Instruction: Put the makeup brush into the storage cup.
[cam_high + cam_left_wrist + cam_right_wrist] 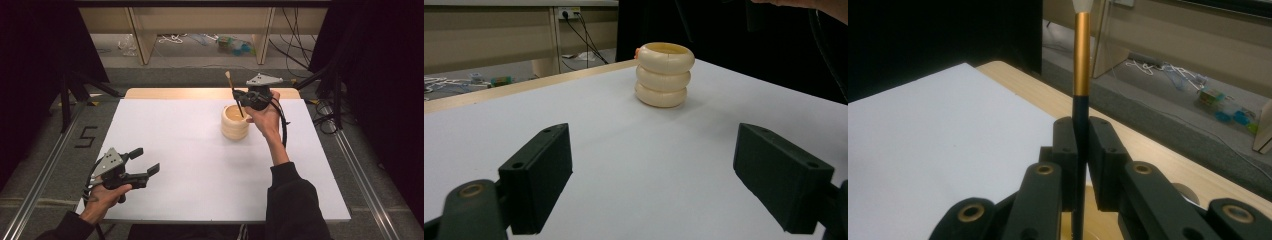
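A cream ribbed cup [235,122] made of three stacked rings stands on the white table [200,165] at the right of centre; in the left gripper view the cup [664,75] is ahead. My right gripper [241,95] hangs just above and behind the cup, shut on a paintbrush [234,95] with a dark handle, gold ferrule and pale bristles pointing up. The handle's lower end reaches down into the cup's mouth. In the right gripper view the paintbrush [1081,75] rises between the closed jaws of my right gripper [1081,150]. My left gripper [145,161] is open near the table's front left corner, holding nothing; here my left gripper [654,175] faces the cup.
A light wooden strip [210,93] runs along the table's far edge. Beyond it stand wooden shelf legs [142,37] with cables and small items on the floor. Black stands and curtains flank both sides.
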